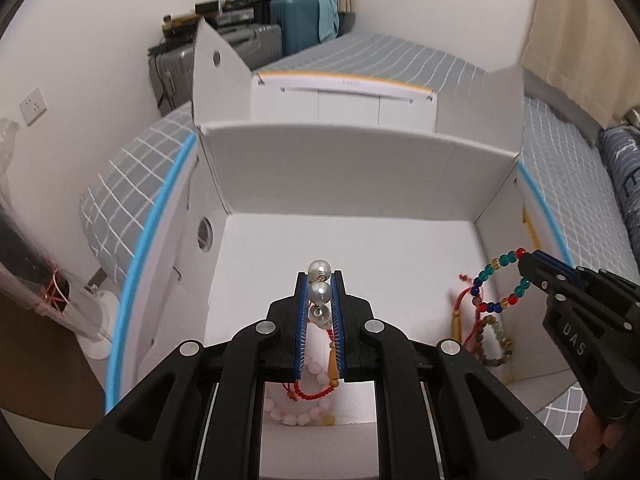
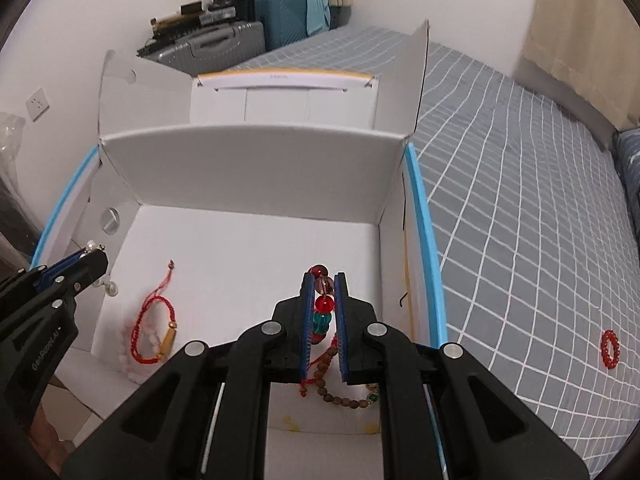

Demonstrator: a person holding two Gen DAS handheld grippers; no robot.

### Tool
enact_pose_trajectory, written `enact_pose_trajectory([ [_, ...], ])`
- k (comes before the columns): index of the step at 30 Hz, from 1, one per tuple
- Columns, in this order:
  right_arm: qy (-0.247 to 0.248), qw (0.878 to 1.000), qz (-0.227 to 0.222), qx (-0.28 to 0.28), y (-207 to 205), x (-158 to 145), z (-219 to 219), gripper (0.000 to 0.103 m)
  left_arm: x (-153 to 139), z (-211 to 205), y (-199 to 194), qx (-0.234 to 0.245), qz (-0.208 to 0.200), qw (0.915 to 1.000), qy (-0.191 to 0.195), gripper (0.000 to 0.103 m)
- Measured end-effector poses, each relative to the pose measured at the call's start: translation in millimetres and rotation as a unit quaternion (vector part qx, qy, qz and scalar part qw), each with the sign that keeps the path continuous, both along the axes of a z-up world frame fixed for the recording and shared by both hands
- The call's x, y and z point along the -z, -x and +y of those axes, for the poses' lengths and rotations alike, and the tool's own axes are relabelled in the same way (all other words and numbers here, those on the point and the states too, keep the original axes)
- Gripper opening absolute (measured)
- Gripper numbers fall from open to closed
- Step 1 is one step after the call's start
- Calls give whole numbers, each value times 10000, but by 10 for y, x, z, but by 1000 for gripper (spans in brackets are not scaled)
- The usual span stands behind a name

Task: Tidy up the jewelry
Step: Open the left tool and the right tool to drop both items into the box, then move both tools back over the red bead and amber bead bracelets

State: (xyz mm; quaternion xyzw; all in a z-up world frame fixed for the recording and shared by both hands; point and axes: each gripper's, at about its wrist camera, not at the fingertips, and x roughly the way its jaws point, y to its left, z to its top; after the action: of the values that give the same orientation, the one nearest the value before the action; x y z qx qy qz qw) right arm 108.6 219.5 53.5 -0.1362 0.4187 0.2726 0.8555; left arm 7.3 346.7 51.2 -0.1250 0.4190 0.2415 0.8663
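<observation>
Step in hand: both pieces carried over the open white box (image 2: 256, 168), drop-off not yet done. Left gripper (image 1: 320, 280) has its jaws closed on a pearl piece (image 1: 319, 293), pearls stacked between the pads, one poking out past the tips. Right gripper (image 2: 323, 282) has its jaws clamped on a multicolour bead bracelet (image 2: 323, 304); in the left view its loop hangs clear of the tips near the box's right wall.

Already lying in the box: a red cord bracelet (image 2: 154, 328) over pale pink beads (image 2: 130, 350) on the left, a brown bead strand (image 2: 340, 396) on the right. One red bead ring (image 2: 611, 349) sits out on the bed (image 2: 520, 208), well apart from the box.

Next move, my read: lower each piece to the box floor beside those already there, open the jaws, then get the red ring.
</observation>
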Motion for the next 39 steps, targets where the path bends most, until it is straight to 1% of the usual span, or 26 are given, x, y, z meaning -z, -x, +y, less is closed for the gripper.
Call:
enact_pose_trajectory([
  [4, 125, 9999, 97, 12, -25, 105, 29, 9, 123, 49, -64, -2, 151, 9998, 89, 11],
  [11, 214, 9996, 171, -4, -49, 172, 63, 10, 202, 105, -99, -48, 272, 9996, 111, 11],
  [13, 232, 9996, 182, -48, -34, 172, 64, 17, 212, 116, -98, -70, 305, 9994, 126, 12],
  [15, 228, 9996, 148, -61, -30, 154, 73, 43, 215, 128, -89, -93, 337, 9993, 120, 16],
  [16, 173, 9998, 96, -74, -17, 131, 62, 48, 206, 131, -94, -122, 333, 9993, 114, 20],
  [18, 103, 9999, 65, -69, 0, 93, 56, 61, 184, 135, -76, -190, 317, 9993, 55, 48],
  [19, 72, 9999, 48, -64, 5, 71, 48, 64, 157, 130, -65, -213, 283, 9994, -9, 54],
  [20, 45, 10000, 3, -57, 15, 45, 41, 70, 121, 125, -50, -255, 228, 9994, -68, 63],
  [21, 29, 10000, -67, -48, 28, 18, 36, 76, 97, 121, -38, -280, 188, 9994, -95, 69],
  [23, 36, 9998, -200, 1, 49, -26, 31, 83, 56, 111, -23, -295, 136, 9994, -133, 74],
  [24, 28, 9996, -268, 38, 58, -49, 21, 87, 42, 106, -19, -306, 120, 9994, -143, 79],
  [26, 30, 9991, -404, 138, 63, -97, -14, 91, 10, 116, -6, -352, 81, 9992, -168, 84],
  [28, 21, 9986, -486, 216, 60, -136, -59, 93, -11, 121, 8, -377, 45, 9992, -145, 86],
  [30, -15, 9982, -509, 324, 37, -178, -131, 95, -39, 94, 26, -370, 0, 9992, -166, 91],
  [33, -47, 9975, -530, 458, -3, -249, -267, 95, -80, 30, -1, -308, -55, 9993, -195, 96],
  [36, -26, 9967, -585, 571, -36, -316, -420, 95, -143, -96, -38, -174, -131, 9995, -209, 97],
  [39, -33, 9950, -626, 772, -82, -382, -701, 95, -193, -296, -114, 39, -150, 9996, -248, 97],
])
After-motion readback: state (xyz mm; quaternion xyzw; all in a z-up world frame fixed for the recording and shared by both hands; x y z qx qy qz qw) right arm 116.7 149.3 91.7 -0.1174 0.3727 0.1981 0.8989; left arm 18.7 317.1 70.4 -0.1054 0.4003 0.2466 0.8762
